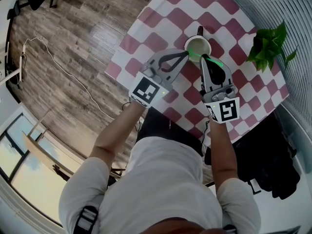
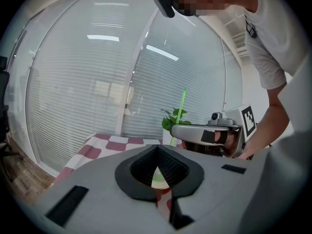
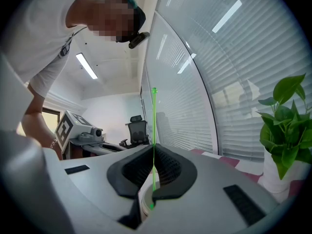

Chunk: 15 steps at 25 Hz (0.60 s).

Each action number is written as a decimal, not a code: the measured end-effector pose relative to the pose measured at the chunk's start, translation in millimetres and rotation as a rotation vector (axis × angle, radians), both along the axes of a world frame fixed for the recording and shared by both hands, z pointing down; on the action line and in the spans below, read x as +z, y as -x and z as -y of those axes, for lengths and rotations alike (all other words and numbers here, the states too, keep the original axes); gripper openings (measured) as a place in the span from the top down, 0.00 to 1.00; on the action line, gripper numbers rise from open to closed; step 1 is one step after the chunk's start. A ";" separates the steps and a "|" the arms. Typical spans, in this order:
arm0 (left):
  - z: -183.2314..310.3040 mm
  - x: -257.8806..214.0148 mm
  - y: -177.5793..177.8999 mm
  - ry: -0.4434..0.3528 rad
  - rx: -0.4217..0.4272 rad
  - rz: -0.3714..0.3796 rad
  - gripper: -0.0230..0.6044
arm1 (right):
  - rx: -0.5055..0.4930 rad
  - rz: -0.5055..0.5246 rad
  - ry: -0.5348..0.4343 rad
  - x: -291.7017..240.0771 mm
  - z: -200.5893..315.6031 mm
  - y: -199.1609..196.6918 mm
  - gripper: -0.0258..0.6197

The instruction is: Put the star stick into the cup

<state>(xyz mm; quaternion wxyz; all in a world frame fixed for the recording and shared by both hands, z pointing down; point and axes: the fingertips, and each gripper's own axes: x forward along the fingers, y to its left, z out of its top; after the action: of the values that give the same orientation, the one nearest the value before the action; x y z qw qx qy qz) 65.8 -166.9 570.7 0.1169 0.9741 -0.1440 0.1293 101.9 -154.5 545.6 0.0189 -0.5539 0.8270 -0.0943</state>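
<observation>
The checkered table (image 1: 161, 9) carries a potted plant (image 1: 267, 45) near its edge and, well apart from it, the white cup (image 1: 197, 45). The left gripper (image 1: 184, 55) has its jaws drawn together at the cup's rim – whether they pinch it cannot be told. The right gripper (image 1: 204, 58) is clamped on the thin green star stick (image 3: 154, 130) – upright, lower end dipping into the cup.

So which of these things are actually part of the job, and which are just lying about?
Part of the job:
green stick
cup
right gripper, holding the stick

Just lying about:
potted plant
checked tablecloth
office chair
</observation>
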 end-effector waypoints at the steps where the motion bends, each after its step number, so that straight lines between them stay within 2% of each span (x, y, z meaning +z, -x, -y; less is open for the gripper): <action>1: 0.0 -0.4 -0.2 -0.001 0.000 0.000 0.91 | 0.001 -0.002 0.002 0.3 -0.1 -0.5 0.91; 15: 1.6 -1.6 -1.4 -0.001 -0.003 -0.004 0.91 | 0.056 -0.032 0.017 6.3 4.0 -20.1 0.91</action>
<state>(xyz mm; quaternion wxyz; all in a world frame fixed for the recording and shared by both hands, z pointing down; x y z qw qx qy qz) 67.2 -168.5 569.1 0.1166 0.9743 -0.1452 0.1271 122.0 -158.5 551.9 0.0035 -0.5783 0.8106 -0.0917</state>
